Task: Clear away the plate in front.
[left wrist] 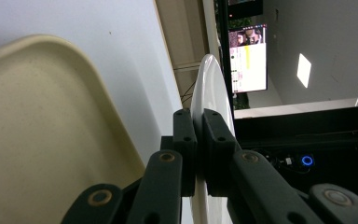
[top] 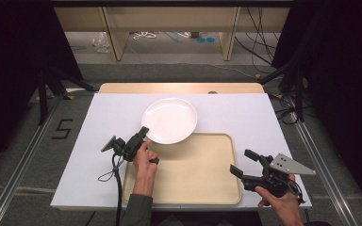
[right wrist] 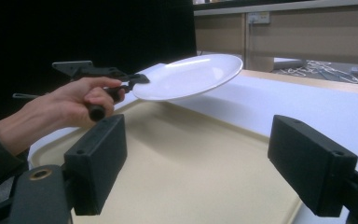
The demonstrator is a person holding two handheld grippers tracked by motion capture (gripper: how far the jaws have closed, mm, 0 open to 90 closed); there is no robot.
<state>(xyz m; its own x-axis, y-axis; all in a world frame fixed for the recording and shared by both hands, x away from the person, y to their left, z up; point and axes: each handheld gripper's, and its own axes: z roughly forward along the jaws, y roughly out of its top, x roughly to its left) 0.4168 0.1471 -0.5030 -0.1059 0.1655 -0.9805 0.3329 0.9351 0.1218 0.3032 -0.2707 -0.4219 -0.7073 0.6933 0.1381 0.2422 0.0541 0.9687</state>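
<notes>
High view: left tongs (top: 143, 131) pinch round glossy white plate (top: 169, 120) above smooth beige tray (top: 193, 174).

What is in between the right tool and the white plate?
Just bare tray, as the high view shows. The right tool waits open at its right edge; the left tool holds the plate by its rim.

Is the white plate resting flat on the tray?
No, the plate hangs tilted above the tray, its rim clamped by the left gripper.

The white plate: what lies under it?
The plate, held by its rim in the left gripper, hangs tilted above the tray corner and white table. In the high view it covers that corner.
</notes>
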